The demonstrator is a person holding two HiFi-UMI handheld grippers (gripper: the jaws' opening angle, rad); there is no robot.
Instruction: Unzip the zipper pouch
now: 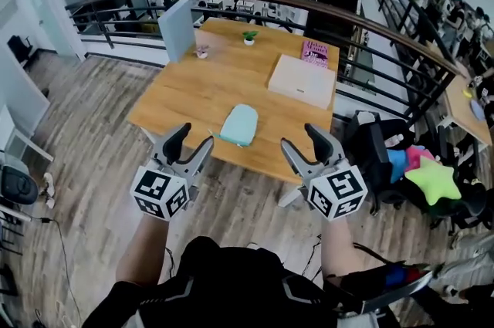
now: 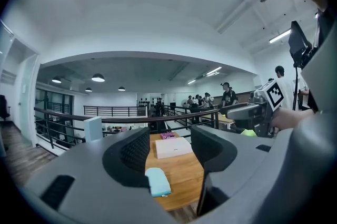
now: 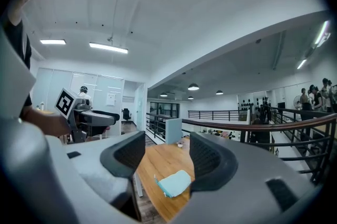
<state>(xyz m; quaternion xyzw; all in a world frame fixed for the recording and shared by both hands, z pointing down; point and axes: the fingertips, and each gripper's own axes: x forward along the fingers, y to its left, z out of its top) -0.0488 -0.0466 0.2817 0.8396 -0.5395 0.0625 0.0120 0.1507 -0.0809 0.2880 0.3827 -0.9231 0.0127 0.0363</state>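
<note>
Overhead, a pale teal soft fabric zipper pouch [image 1: 238,124] lay flat at frame centre, near the front edge of a light-wood rectangular table [image 1: 185,99]. Whether the zip was open could not be made out. At lower left the left gripper [image 1: 195,135] and at lower right the right gripper [image 1: 299,135] hovered, jaws apart, ribbed pads holding nothing. On the pink book [image 1: 314,53], upper right, the cover print was too small to read. A flat white box [image 1: 302,81] sat beside it, well apart from the pouch, with open wood all round.

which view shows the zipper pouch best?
Head view: the whole zipper pouch lies on the table, seen from above, nothing covering it. Both gripper views catch it small and oblique beyond the open jaws, one edge cut by a jaw.
</note>
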